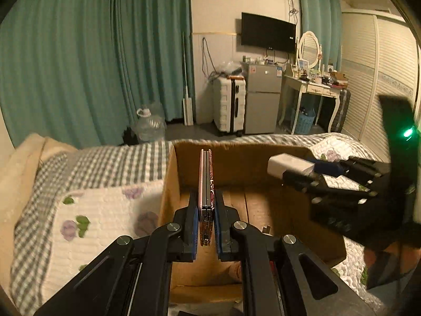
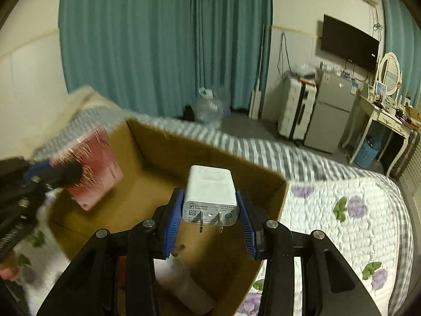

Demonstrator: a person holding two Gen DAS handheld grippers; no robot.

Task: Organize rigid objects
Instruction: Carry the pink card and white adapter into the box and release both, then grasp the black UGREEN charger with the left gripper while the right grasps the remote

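An open cardboard box (image 1: 231, 166) sits on the bed; it also shows in the right wrist view (image 2: 163, 152). My left gripper (image 1: 206, 200) is shut on a thin pink phone (image 1: 205, 173) held edge-on above the box; the phone also shows in the right wrist view (image 2: 94, 163) at the left, blurred. My right gripper (image 2: 210, 197) is shut on a white plug charger (image 2: 210, 192), prongs toward the camera, over the box. In the left wrist view the charger (image 1: 289, 164) and right gripper (image 1: 310, 173) are over the box's right side.
The bed has a white floral quilt (image 2: 342, 210) and grey checked cover (image 1: 105, 163). Something white (image 2: 181, 284) lies in the box near my right gripper. Beyond the bed stand a water jug (image 1: 148, 125), suitcase (image 1: 229, 105), fridge (image 1: 263, 97) and dressing table (image 1: 313, 89).
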